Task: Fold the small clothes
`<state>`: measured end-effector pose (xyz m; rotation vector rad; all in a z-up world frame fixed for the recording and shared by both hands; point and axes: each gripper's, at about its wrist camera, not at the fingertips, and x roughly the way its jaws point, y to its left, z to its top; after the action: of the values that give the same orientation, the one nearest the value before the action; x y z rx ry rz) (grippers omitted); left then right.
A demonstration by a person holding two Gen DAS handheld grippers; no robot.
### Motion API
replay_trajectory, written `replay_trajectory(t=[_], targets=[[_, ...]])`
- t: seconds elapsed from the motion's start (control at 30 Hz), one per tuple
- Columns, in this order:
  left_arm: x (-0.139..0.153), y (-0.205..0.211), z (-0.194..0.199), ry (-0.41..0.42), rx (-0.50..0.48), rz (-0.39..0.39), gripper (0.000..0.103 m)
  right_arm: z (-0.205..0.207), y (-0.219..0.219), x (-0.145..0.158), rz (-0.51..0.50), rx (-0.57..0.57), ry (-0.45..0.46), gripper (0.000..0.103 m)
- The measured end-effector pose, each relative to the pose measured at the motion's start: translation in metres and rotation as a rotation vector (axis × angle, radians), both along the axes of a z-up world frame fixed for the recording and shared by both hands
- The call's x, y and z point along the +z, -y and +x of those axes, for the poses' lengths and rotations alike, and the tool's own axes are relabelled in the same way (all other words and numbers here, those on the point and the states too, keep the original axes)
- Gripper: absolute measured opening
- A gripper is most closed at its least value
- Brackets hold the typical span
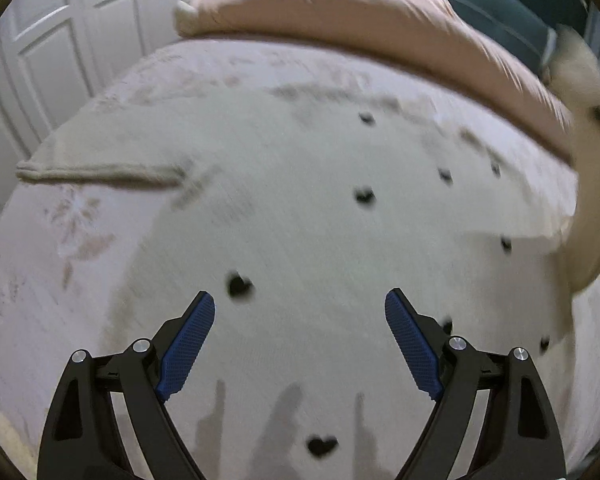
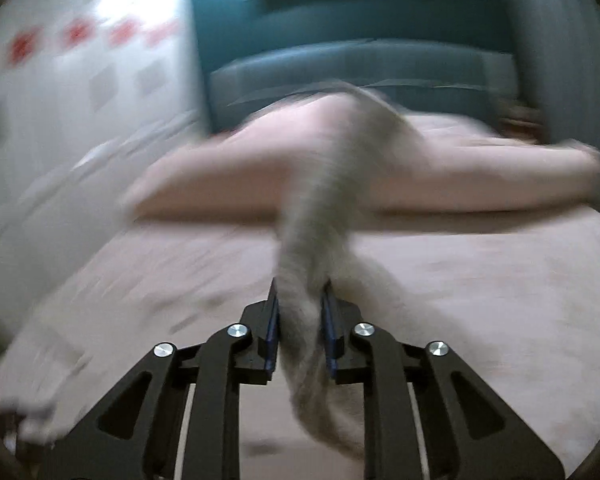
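A small white garment with black heart spots lies spread on the bed, one sleeve stretched out to the left. My left gripper is open just above the garment's lower part, holding nothing. In the right wrist view my right gripper is shut on a bunched part of the white garment, which rises up and away from the jaws; the view is motion blurred. That lifted part also shows at the right edge of the left wrist view.
The pale pink bedspread lies under the garment. A long pink pillow lies across the head of the bed before a teal headboard. White wardrobe doors stand at the left.
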<state>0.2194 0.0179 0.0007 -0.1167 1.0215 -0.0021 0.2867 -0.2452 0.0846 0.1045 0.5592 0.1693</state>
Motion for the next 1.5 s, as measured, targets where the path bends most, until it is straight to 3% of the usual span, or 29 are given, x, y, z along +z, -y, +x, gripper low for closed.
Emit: replay_trajectory(t=[0.07, 0.17, 0.23, 0.27, 0.33, 0.37, 0.4, 0.53, 0.7, 0.8, 0.83, 0.93, 1.03, 1.13, 1.23, 1.3, 1.43, 1.47, 1.5], targets=[[0.003, -0.007, 0.008, 0.018, 0.028, 0.010, 0.085, 0.009, -0.061, -0.038, -0.033, 0.114, -0.091, 0.037], [0.001, -0.022, 0.026, 0.010, 0.043, 0.010, 0.085, 0.005, -0.118, -0.111, -0.115, 0.158, -0.241, 0.037], [-0.005, -0.027, 0.037, 0.000, 0.034, -0.025, 0.085, -0.010, -0.114, -0.128, -0.093, 0.116, -0.281, 0.037], [-0.009, -0.029, 0.046, -0.008, 0.030, -0.046, 0.085, -0.023, -0.099, -0.127, -0.021, 0.087, -0.288, 0.037], [-0.018, -0.033, 0.057, -0.030, 0.015, -0.069, 0.085, -0.041, -0.069, -0.119, 0.092, 0.026, -0.284, 0.047], [-0.024, -0.034, 0.063, -0.049, 0.021, -0.081, 0.085, -0.053, -0.043, -0.114, 0.152, -0.042, -0.280, 0.057], [-0.032, -0.034, 0.071, -0.067, 0.014, -0.133, 0.085, -0.059, -0.026, -0.112, 0.181, -0.086, -0.277, 0.059], [-0.054, -0.031, 0.095, -0.106, 0.057, -0.221, 0.085, -0.087, 0.052, -0.112, 0.322, -0.276, -0.283, 0.061], [-0.056, -0.027, 0.108, -0.079, 0.135, -0.283, 0.085, -0.085, 0.085, -0.125, 0.476, -0.337, -0.298, 0.061], [-0.048, -0.015, 0.116, -0.068, 0.135, -0.236, 0.064, -0.077, 0.082, -0.130, 0.528, -0.365, -0.322, 0.061], [-0.045, -0.012, 0.119, -0.065, 0.124, -0.223, 0.062, -0.074, 0.080, -0.128, 0.550, -0.371, -0.324, 0.061], [-0.033, -0.011, 0.116, -0.031, 0.115, -0.239, 0.062, -0.086, 0.072, -0.121, 0.590, -0.347, -0.306, 0.061], [-0.035, -0.017, 0.112, -0.066, 0.115, -0.293, 0.062, -0.099, 0.067, -0.133, 0.592, -0.326, -0.335, 0.061], [-0.046, -0.036, 0.092, -0.143, 0.159, -0.459, 0.062, -0.100, 0.064, -0.144, 0.550, -0.335, -0.362, 0.059], [-0.058, -0.051, 0.078, -0.164, 0.232, -0.568, 0.062, -0.097, 0.065, -0.141, 0.551, -0.339, -0.347, 0.060], [-0.062, -0.052, 0.085, -0.163, 0.247, -0.568, 0.062, -0.091, 0.068, -0.140, 0.561, -0.352, -0.338, 0.060], [-0.059, -0.040, 0.116, -0.127, 0.245, -0.488, 0.062, -0.081, 0.079, -0.140, 0.594, -0.406, -0.309, 0.060], [-0.056, -0.037, 0.124, -0.111, 0.240, -0.480, 0.052, -0.075, 0.082, -0.139, 0.593, -0.419, -0.306, 0.053], [-0.049, -0.034, 0.131, -0.074, 0.226, -0.468, 0.037, -0.071, 0.083, -0.138, 0.582, -0.421, -0.308, 0.037]])
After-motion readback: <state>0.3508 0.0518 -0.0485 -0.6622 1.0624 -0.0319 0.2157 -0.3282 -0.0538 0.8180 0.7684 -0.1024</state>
